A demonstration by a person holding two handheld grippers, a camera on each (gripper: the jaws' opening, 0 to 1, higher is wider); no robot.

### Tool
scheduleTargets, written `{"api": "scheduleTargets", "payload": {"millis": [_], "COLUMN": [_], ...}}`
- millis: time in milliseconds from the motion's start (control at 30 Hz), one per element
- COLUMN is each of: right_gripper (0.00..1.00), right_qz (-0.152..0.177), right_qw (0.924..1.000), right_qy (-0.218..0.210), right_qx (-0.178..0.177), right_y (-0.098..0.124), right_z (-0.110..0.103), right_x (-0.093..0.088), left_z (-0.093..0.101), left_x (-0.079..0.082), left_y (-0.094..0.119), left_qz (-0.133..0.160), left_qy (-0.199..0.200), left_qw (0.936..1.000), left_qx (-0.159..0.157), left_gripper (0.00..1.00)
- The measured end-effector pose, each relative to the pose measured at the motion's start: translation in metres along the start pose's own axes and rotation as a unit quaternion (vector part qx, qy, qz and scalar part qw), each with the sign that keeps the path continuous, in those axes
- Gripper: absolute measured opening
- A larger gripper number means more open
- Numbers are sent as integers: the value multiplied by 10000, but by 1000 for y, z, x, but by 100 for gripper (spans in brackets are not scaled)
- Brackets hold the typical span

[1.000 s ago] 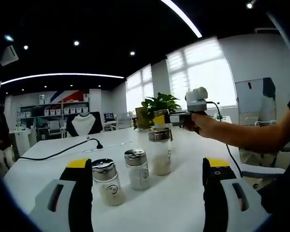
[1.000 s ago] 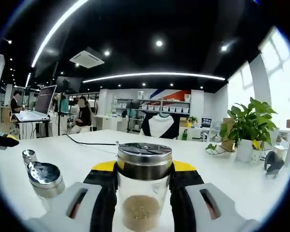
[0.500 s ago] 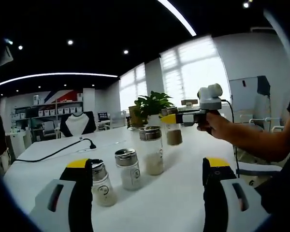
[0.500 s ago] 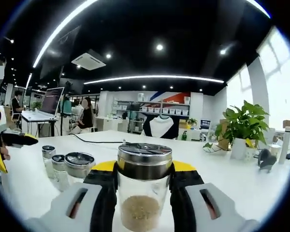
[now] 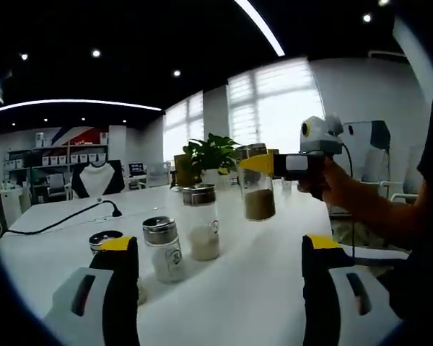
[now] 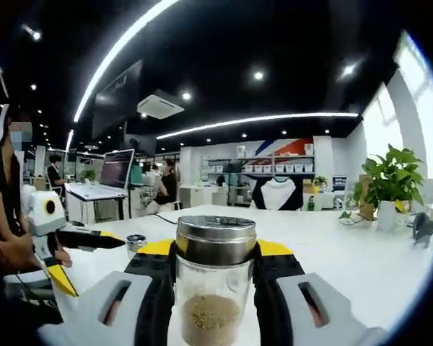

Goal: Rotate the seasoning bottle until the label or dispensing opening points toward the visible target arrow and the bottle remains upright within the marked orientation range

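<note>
Seasoning bottle (image 6: 215, 288), glass with a metal lid and brown grains at its base, sits upright at centre bottom of the right gripper view, clamped between the right gripper's (image 6: 215, 268) jaws. In the left gripper view it hangs right of centre (image 5: 257, 184), above the white table (image 5: 245, 288). The left gripper (image 5: 220, 249) has its jaws spread wide, holding nothing. Three more shaker bottles (image 5: 200, 222) stand at lower left, near a potted plant (image 5: 209, 155).
</note>
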State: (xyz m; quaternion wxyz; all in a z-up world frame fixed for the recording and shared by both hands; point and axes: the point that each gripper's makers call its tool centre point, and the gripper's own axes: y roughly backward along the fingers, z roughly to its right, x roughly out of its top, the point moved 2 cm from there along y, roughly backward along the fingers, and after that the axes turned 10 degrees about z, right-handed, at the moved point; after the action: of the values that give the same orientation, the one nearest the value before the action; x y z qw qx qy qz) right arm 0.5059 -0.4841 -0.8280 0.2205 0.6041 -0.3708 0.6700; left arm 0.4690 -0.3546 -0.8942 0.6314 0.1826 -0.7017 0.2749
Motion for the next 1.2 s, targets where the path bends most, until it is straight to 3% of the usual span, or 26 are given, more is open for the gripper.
{"api": "scheduleTargets", "payload": {"millis": [133, 267, 333, 433, 533, 600, 633, 733, 833, 900, 1100, 1200], "right_gripper": [39, 39, 39, 39, 39, 39, 39, 39, 39, 39, 39, 39], "right_qz": [167, 267, 239, 229, 205, 276, 321, 359, 398, 530, 616, 716], "right_qw": [9959, 9874, 9815, 9740, 9682, 9593, 9511, 9360, 9300, 9205, 9072, 9076], "right_qy": [-553, -825, -950, -1121, -1075, -1123, -1192, -1281, -1315, -1343, -1348, -1341], "right_qx": [702, 1326, 1643, 1954, 2249, 2576, 2830, 3260, 3408, 3631, 3936, 3913], "right_y": [-3, -8, -10, -11, -10, -8, -5, 2, 5, 10, 15, 14], "right_z": [-33, -61, -77, -95, -108, -121, -130, -144, -149, -154, -164, -163], "right_x": [2, -3, -7, -10, -11, -10, -8, -6, -4, -2, -1, 0], "left_z": [13, 38, 40, 39, 48, 60, 64, 74, 78, 77, 87, 84], "left_x": [5, 9, 10, 6, 6, 7, 6, 4, 7, 10, 14, 15], "left_y": [-3, -2, -3, -4, -2, 0, 1, 2, 5, 8, 9, 8], "left_qz": [266, 437, 510, 444, 452, 458, 440, 364, 432, 522, 653, 679], "left_qy": [320, 387, 546, 464, 408, 347, 263, 74, 192, 374, 603, 624], "left_qw": [9986, 9924, 9915, 9921, 9887, 9837, 9825, 9787, 9752, 9731, 9658, 9681], "left_qx": [-321, -1084, -1063, -1077, -1371, -1703, -1788, -2017, -2161, -2214, -2436, -2329], "left_gripper": [94, 78, 74, 71, 65, 61, 60, 61, 57, 50, 50, 49]}}
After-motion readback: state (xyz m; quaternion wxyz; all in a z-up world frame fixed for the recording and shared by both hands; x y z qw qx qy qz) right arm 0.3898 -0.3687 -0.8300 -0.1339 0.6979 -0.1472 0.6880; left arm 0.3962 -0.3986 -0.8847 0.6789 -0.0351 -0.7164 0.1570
